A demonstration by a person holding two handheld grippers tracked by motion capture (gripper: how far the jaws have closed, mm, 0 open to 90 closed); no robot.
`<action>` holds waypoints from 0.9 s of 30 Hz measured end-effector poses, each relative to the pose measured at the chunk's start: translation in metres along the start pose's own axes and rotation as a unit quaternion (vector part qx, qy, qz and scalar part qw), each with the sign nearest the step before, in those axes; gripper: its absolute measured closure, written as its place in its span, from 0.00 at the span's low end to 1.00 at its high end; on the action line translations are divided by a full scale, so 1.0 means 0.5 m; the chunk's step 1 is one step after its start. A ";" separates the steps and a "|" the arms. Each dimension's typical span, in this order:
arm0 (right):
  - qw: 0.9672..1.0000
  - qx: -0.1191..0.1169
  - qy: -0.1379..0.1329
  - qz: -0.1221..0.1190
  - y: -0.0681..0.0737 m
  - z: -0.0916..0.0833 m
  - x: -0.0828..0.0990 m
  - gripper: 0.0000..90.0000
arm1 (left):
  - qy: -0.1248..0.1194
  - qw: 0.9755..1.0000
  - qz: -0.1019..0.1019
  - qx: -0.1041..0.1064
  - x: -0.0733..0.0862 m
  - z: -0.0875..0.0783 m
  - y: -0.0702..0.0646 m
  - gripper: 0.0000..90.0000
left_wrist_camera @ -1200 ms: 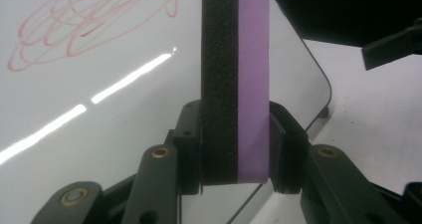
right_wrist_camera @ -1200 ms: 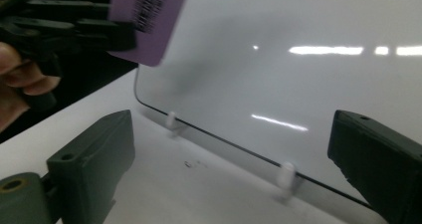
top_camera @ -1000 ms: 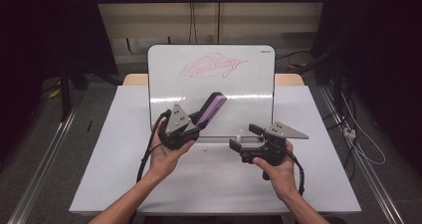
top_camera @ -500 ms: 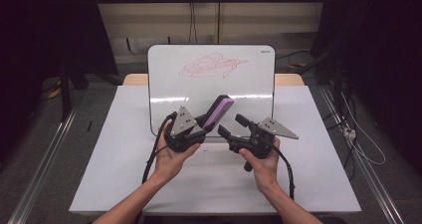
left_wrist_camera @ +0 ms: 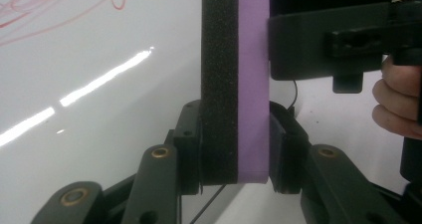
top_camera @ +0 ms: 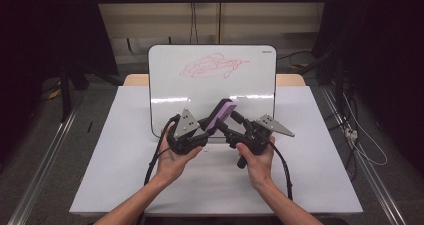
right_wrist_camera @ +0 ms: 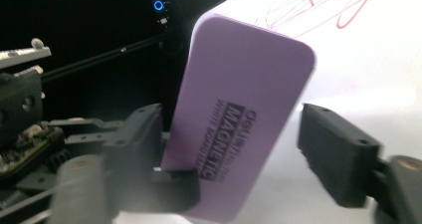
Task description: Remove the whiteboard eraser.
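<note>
Above the whiteboard's lower edge, the left gripper clamps the purple whiteboard eraser while the right gripper, moved in from the side, has been closing its half-open jaws around it, not yet touching: likely a handover.

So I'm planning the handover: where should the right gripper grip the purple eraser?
Probably the free upper half of the eraser, closing across its narrow edges from the right; the left gripper already clamps the foam and purple faces at its lower end.
</note>
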State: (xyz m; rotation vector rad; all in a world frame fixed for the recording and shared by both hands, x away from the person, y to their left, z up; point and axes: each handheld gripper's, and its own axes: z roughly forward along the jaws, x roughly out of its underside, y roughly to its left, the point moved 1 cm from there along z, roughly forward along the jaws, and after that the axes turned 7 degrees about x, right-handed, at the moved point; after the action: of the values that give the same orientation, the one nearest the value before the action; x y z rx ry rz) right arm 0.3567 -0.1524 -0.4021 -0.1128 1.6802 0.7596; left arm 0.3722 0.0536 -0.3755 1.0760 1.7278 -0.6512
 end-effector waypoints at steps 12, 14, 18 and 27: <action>1.000 -0.009 0.011 0.026 0.002 0.003 0.005 0.42 | -0.003 1.000 -0.005 0.003 0.004 0.004 -0.002 0.71; 1.000 -0.011 0.014 0.025 0.003 0.003 0.005 0.44 | -0.004 1.000 -0.004 0.003 0.006 0.007 -0.002 0.70; 1.000 -0.014 0.019 0.017 0.005 0.002 0.007 0.46 | -0.002 1.000 -0.004 0.000 0.013 0.008 -0.004 0.69; 1.000 -0.001 0.011 0.016 -0.012 -0.005 -0.010 0.46 | 0.003 1.000 -0.026 -0.008 0.027 0.011 0.007 0.35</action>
State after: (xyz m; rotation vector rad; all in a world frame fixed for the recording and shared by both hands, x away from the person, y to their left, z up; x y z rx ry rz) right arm 0.3584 -0.1600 -0.3999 -0.0949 1.7053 0.7863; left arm 0.3759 0.0558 -0.3900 1.0264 1.7693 -0.6668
